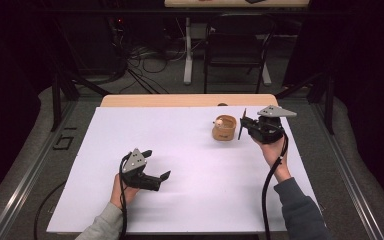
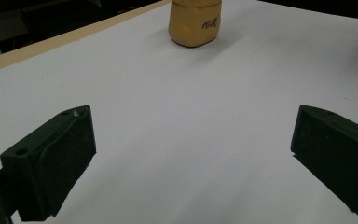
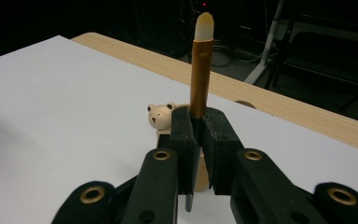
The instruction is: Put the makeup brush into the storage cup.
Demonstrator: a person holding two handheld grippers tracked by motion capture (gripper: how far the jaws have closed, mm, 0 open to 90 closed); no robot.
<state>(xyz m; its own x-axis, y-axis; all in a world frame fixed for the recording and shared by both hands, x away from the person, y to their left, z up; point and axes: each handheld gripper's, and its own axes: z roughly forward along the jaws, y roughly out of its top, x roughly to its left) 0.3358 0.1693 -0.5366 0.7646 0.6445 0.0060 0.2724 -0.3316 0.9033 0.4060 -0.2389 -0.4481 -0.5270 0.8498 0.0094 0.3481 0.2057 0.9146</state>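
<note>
So my right tongs [image 3: 196,122] were clamped tight on a brush [image 3: 200,60], gripping it down on the thin dark handle with the coppery sleeve and the pale bristle tip sticking straight up above the jaws. From the camera riding on those tongs, the brush stood upright with its lower end poking out under the jaws. Just behind the jaws I could see a little wooden holder [image 3: 202,175] with a tiny bear head [image 3: 160,117] on its rim, peeking out to the left of my grip.

From overhead, my right tongs [image 1: 244,128] were sitting just beside the holder [image 1: 224,128], on its right, towards the far right part of the white sheet [image 1: 180,150] that covered the table [image 1: 180,100]. The brush [image 1: 241,125] showed there as a thin dark stick next to the holder. I couldn't tell whether it was touching the holder or not.

My left tongs [image 1: 156,165] were well apart from all that, down near the front left of the sheet, jaws spread wide with nothing between them. Their own camera just looked across bare white sheet [image 2: 191,140] toward the holder [image 2: 195,22] far off.
</note>
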